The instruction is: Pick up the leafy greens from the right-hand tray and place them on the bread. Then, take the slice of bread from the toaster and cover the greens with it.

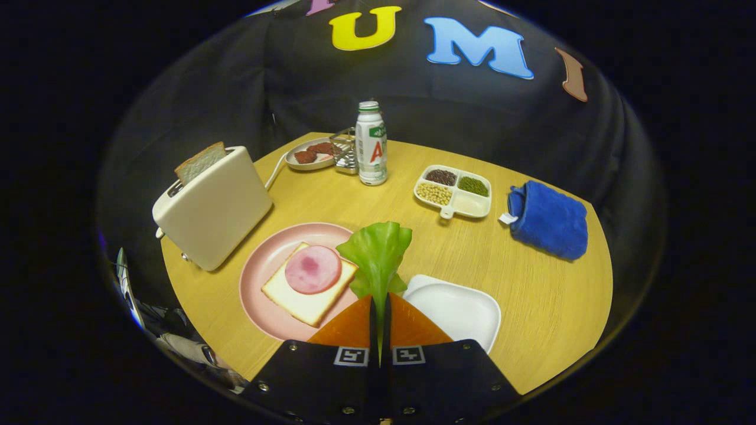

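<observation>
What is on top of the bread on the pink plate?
A round ham slice lies on the bread; the bread beneath it is covered. The lettuce is held in the tongs, not on it.

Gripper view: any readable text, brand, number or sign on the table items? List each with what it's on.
Bottle: printed label, too small and blurred to read.
Blue towel: white tag, too small to tell any print.
Gripper, shut on the greens: two square code markers, patterns only, no words.
Toaster: no text visible.
</observation>
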Available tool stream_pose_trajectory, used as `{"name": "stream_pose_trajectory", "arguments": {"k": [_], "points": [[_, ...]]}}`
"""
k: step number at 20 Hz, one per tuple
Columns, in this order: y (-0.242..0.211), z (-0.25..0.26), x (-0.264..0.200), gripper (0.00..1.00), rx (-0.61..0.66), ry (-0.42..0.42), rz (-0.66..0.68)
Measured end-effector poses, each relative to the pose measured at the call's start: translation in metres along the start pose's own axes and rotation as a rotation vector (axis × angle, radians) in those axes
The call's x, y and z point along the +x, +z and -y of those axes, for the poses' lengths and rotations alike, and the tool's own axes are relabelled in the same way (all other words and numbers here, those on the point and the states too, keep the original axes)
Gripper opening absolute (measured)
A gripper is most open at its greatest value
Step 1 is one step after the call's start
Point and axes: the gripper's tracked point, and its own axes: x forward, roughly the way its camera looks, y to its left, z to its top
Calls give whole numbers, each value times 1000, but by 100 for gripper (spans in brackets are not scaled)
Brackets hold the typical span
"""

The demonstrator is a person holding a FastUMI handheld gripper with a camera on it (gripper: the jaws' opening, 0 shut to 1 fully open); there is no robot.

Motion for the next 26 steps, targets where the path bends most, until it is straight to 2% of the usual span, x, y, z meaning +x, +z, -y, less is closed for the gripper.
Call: {"name": "stream_pose_trajectory", "arguments": {"k": [3,7,10,13,16,17,18,19,21,22,24,26], "points": [[9,-35,4,0,-35,56,15],[1,-72,30,1,-121,85,-41],[-4,-84,51,1,-177,78,-78],[6,-86,61,1,-200,53,-61],[7,-88,63,9,-167,60,-69],[7,-85,63,14,-157,51,-78],[8,-83,64,14,-155,48,-76],[10,-82,66,21,-153,38,-74],[11,-80,65,24,-148,31,-67],[12,-77,64,31,-146,26,-62],[16,-81,62,35,-146,32,-42],[22,-82,58,47,-161,27,-17]]}}
